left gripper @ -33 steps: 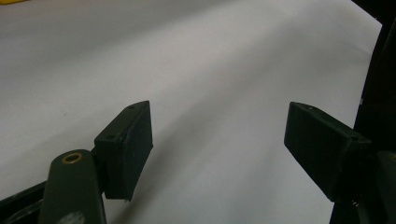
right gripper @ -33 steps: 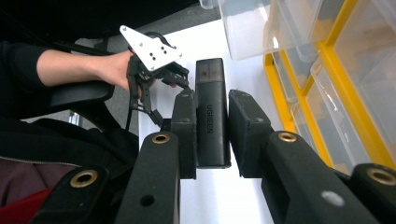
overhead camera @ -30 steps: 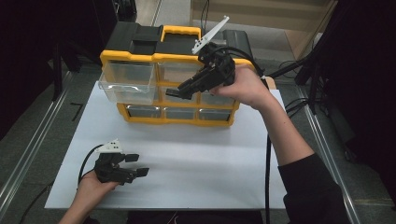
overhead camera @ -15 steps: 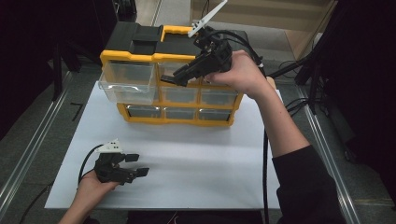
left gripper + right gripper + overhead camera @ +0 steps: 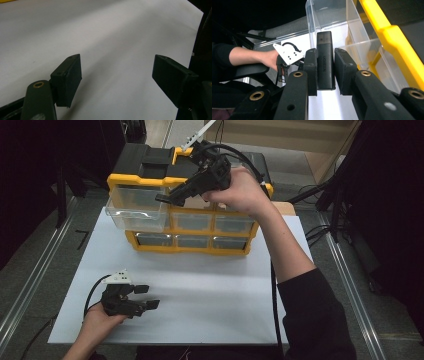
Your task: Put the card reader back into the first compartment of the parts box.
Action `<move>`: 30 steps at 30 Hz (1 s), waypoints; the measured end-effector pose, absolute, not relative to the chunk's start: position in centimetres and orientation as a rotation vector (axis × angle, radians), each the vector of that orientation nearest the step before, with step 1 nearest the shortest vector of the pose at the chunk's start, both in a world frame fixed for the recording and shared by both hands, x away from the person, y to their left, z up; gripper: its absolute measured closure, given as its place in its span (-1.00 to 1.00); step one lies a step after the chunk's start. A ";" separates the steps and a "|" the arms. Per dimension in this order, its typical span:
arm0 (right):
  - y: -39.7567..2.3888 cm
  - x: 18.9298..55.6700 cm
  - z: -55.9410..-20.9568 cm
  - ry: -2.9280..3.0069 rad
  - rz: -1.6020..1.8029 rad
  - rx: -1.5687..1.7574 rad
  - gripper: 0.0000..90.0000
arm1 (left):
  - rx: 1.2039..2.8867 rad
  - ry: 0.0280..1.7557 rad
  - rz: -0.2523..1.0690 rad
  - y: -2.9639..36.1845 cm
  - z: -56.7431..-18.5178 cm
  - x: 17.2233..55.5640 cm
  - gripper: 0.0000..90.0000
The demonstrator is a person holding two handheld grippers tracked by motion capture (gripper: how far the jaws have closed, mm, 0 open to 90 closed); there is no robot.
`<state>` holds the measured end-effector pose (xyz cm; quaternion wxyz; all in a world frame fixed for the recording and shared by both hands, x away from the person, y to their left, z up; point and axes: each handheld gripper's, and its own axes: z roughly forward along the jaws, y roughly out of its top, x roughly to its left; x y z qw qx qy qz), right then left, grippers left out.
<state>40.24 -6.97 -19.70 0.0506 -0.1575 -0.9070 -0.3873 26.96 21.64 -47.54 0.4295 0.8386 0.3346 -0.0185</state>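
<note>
The right gripper (image 5: 165,198) and hand hide part of the organiser's (image 5: 150,182) upper drawers. The black stick (image 5: 325,62) sits half buried between the pads; drawer contents stay too dim to tell.

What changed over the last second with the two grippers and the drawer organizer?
The right gripper, shut on the black adapter, rose from in front of the middle drawers and moved left, toward the pulled-out clear drawer at the organizer's upper left. Nothing was taken hold of or let go. The left gripper stayed open on the white mat, and the drawer stayed pulled out.
</note>
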 end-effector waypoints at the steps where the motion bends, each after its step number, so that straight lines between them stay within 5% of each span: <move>1: -6.7 40.4 -19.7 -2.762 -1.182 -0.466 0.58 | 2.093 0.834 -0.046 21.6 -47.5 27.0 -0.44; 30: 0.0 41.9 -20.0 -2.790 -1.150 -0.545 0.57 | 2.088 0.823 -0.053 21.6 -47.5 26.9 -0.44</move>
